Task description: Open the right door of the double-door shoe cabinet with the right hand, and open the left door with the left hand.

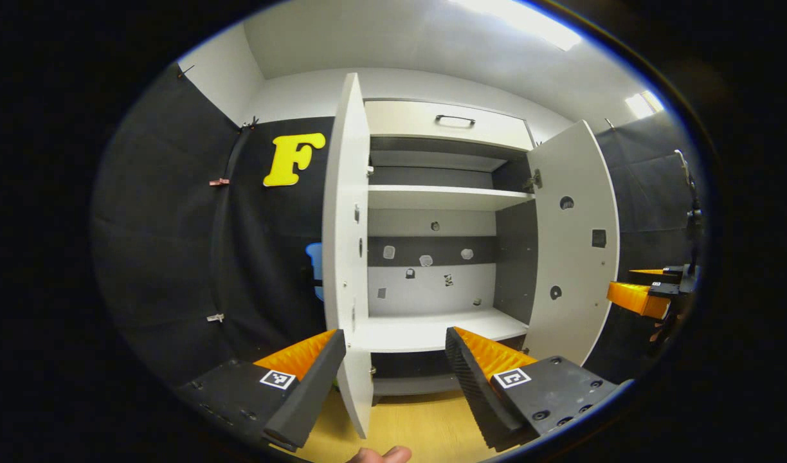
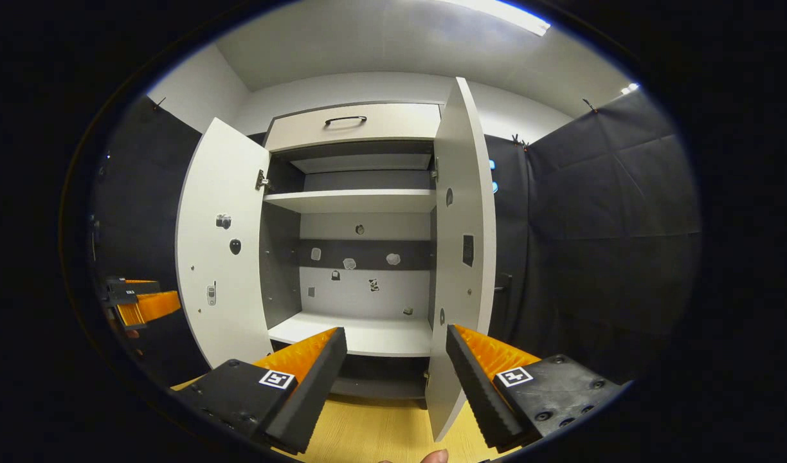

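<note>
Both doors stand open: left door point(image 1: 345, 257) edge-on, upright, between the spread left tool point(image 1: 393, 379); right door point(image 2: 461, 257) likewise between the spread right tool point(image 2: 397, 379).

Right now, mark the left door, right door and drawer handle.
left door point(image 1: 346, 212), left gripper view, inner face.
right door point(image 2: 463, 212), right gripper view, inner face.
drawer handle point(image 2: 345, 119), right gripper view, bar's middle.

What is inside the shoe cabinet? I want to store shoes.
Inside the shoe cabinet: bare white shelves, no shoes, small marks on the back panel. The bottom compartment is dark and partly hidden.
</note>
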### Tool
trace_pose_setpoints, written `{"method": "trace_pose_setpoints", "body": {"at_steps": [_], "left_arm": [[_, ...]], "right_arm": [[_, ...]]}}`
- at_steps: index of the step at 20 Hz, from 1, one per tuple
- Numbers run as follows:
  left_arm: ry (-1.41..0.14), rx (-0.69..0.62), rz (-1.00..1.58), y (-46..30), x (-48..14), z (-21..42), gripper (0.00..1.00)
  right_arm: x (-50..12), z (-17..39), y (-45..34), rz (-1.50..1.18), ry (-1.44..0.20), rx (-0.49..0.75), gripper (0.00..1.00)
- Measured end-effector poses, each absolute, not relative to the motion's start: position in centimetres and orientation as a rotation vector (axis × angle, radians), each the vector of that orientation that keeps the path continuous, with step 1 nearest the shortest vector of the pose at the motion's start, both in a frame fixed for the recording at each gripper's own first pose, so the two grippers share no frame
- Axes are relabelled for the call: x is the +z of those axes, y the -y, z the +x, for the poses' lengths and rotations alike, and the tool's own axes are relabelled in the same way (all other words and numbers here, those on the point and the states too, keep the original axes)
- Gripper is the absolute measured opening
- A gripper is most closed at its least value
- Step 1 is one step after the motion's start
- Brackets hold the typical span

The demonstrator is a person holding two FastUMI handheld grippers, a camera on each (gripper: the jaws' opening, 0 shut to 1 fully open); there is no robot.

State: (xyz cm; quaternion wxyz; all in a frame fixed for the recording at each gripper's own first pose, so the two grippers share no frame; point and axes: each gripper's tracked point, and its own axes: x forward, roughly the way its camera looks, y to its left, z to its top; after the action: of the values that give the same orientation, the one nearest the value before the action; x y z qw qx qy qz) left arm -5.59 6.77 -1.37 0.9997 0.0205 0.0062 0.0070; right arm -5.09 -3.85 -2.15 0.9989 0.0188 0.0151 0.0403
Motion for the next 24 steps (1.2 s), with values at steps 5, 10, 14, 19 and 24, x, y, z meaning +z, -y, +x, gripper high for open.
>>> {"method": "trace_pose_setpoints", "body": {"at_steps": [5, 10, 14, 19, 24], "left_arm": [[0.002, 0.001, 0.008, -4.6, -1.1, -5.0, 0.96], [0.007, 0.002, 0.014, -3.9, -0.8, -4.6, 0.96], [-0.001, -0.002, 0.017, -3.8, -1.1, -4.5, 0.96], [-0.009, 0.000, 0.017, -4.1, -1.2, -4.5, 0.96], [-0.010, 0.005, 0.024, -4.3, -1.3, -4.4, 0.96]], "right_arm": [[-1.9, -4.9, 4.1, 0.038, -0.027, 0.082, 0.98], [-1.7, -4.8, 4.2, 0.035, -0.020, 0.080, 0.98], [-1.9, -4.7, 4.1, 0.040, -0.024, 0.081, 0.98], [-1.9, -4.7, 4.0, 0.036, -0.021, 0.076, 0.98], [-2.1, -4.8, 3.9, 0.042, -0.025, 0.073, 0.98]]}}
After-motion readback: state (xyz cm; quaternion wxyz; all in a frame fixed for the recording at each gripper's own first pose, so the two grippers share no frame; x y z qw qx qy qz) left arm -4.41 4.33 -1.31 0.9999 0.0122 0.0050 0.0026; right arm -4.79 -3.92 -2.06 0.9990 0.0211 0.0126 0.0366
